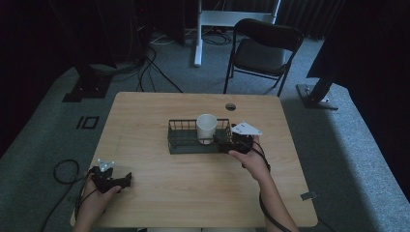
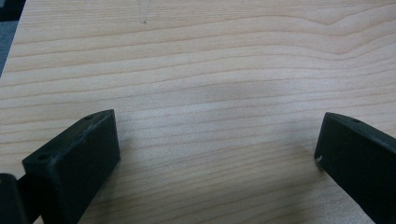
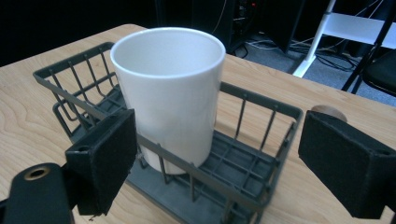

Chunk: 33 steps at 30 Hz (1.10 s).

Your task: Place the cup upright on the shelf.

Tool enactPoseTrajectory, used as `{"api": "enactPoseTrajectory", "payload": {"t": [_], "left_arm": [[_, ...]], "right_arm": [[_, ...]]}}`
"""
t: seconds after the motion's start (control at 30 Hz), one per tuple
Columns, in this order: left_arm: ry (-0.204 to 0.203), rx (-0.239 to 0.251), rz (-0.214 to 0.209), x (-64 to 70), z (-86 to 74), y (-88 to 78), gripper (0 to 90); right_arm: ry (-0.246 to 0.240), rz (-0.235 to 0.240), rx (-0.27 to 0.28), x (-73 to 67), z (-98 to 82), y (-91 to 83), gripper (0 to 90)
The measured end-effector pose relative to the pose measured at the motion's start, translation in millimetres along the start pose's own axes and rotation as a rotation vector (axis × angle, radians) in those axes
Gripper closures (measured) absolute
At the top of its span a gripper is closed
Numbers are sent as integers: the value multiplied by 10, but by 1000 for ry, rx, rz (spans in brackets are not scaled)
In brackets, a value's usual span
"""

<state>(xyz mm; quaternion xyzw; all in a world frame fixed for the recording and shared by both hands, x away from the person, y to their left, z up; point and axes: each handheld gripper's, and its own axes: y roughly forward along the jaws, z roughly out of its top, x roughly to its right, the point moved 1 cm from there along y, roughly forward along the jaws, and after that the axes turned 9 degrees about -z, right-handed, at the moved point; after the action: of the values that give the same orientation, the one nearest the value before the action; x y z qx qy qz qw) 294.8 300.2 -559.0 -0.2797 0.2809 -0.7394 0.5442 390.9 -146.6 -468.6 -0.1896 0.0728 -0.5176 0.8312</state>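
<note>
With its jaws wide, the right claw (image 3: 217, 163) risks snagging the wire basket (image 3: 261, 186) and tipping the white cup (image 3: 170, 88) at frame centre.

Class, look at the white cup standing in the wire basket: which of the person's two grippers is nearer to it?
Right. The right gripper is at the basket's near right corner, jaws open toward the white cup. The left gripper sits open over bare table near the front left, well away.
</note>
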Motion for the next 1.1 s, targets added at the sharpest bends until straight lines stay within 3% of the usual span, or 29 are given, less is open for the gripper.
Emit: {"api": "enactPoseTrajectory", "payload": {"t": [0.43,1.1], "left_arm": [[0,1,0,0,0,1,3],[0,2,0,0,-1,2,3]], "right_arm": [[19,-42,-2,200,-167,-178,115],[63,-101,-25,481,-590,-399,115]]}}
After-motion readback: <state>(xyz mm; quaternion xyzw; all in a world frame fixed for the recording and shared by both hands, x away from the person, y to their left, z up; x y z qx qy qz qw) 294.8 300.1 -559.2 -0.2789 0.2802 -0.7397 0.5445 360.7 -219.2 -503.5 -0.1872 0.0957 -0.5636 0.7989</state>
